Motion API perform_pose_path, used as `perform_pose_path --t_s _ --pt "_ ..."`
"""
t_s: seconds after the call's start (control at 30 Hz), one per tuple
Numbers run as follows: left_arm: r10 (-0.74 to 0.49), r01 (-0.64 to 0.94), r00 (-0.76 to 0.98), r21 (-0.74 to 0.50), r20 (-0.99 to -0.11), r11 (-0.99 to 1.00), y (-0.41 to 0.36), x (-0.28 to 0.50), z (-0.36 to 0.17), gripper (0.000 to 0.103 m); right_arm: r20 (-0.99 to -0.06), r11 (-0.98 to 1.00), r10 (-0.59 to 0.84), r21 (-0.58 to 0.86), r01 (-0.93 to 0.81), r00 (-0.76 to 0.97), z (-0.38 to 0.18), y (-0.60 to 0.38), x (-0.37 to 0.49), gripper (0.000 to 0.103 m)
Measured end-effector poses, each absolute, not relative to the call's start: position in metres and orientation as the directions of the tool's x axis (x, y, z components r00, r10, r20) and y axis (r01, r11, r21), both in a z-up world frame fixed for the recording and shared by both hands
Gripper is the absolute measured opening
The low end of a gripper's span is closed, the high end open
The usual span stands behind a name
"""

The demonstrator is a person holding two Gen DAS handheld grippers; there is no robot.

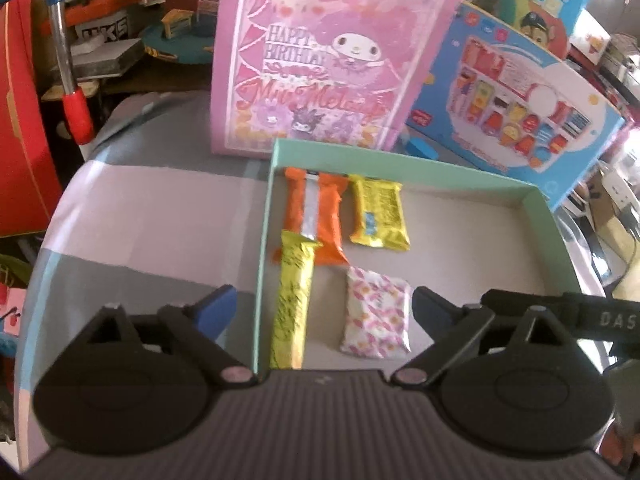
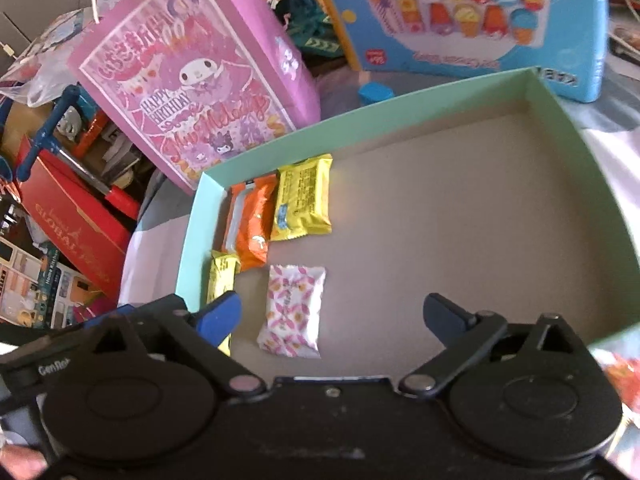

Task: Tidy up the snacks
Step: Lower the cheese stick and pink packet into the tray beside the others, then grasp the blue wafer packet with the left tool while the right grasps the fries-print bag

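Observation:
A shallow mint-green box [image 1: 448,168] [image 2: 576,128] lies on the table. Inside at its left are an orange snack pack [image 1: 320,216] [image 2: 252,228], a yellow square pack [image 1: 378,214] [image 2: 304,200], a long yellow bar [image 1: 292,304] [image 2: 220,276] and a white pack with pink print [image 1: 378,314] [image 2: 294,308]. My left gripper [image 1: 324,308] is open and empty, above the box's near left edge. My right gripper [image 2: 332,312] is open and empty, above the white pack.
A pink My Melody gift bag [image 1: 320,52] [image 2: 192,92] stands behind the box. A blue toy box [image 1: 520,108] [image 2: 480,12] leans at the back right. A red carton [image 2: 72,220] and other toys crowd the left. The right gripper's body [image 1: 580,316] shows in the left wrist view.

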State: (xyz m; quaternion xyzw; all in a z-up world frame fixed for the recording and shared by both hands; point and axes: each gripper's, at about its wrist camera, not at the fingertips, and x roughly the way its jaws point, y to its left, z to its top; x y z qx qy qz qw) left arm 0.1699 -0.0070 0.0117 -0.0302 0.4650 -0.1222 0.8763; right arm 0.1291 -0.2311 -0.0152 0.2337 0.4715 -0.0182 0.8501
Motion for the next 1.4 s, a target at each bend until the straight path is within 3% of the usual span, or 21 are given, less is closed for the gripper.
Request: perform_pose_path --t_s 0.33,0.77,0.9,0.93,1.03,1.07,1.1,1.27,1.33,1.4 --pt "-0.258 0.288 0.513 -0.119 -0.819 0.95 -0.017 0.103 0.008 0.101 -0.796 0.905 0.174 0.361 0.224 0.58 0.007 -0.236 0.063 0.103" --pt "-0.226 0.384 0.446 -0.043 -0.866 0.922 -0.035 0.082 -0.034 0.096 -0.799 0.887 0.219 0.402 0.227 0.559 -0.02 -0.237 0.021 0.1" --pt "-0.233 0.415 0.429 -0.039 -0.873 0.909 -0.042 0.087 -0.042 0.086 -0.802 0.889 0.226 0.402 0.219 0.553 -0.026 -0.239 0.019 0.088" --pt "-0.239 0.422 0.422 -0.044 -0.875 0.905 -0.044 0.089 -0.044 0.083 -0.8 0.889 0.233 0.405 0.212 0.552 -0.027 -0.239 0.019 0.08" --pt "-0.256 0.448 0.392 -0.06 -0.884 0.892 -0.05 0.091 -0.051 0.07 -0.8 0.89 0.255 0.414 0.192 0.543 -0.031 -0.238 0.02 0.07" --pt "-0.258 0.455 0.384 -0.061 -0.886 0.888 -0.053 0.092 -0.053 0.061 -0.8 0.893 0.262 0.413 0.18 0.54 -0.033 -0.237 0.02 0.067" --pt "-0.26 0.462 0.381 -0.061 -0.887 0.885 -0.055 0.091 -0.056 0.046 -0.802 0.895 0.266 0.412 0.172 0.535 -0.034 -0.235 0.02 0.067" --pt "-0.27 0.481 0.407 -0.047 -0.873 0.876 -0.057 0.082 -0.053 0.036 -0.814 0.909 0.284 0.396 0.127 0.506 -0.04 -0.225 0.022 0.067" --pt "-0.256 0.472 0.392 -0.046 -0.884 0.881 -0.053 0.079 -0.053 0.02 -0.822 0.914 0.294 0.391 0.108 0.488 -0.042 -0.221 0.023 0.067" --pt "-0.244 0.453 0.368 -0.056 -0.897 0.89 -0.045 0.077 -0.056 0.015 -0.831 0.923 0.295 0.375 0.083 0.471 -0.042 -0.216 0.022 0.067"
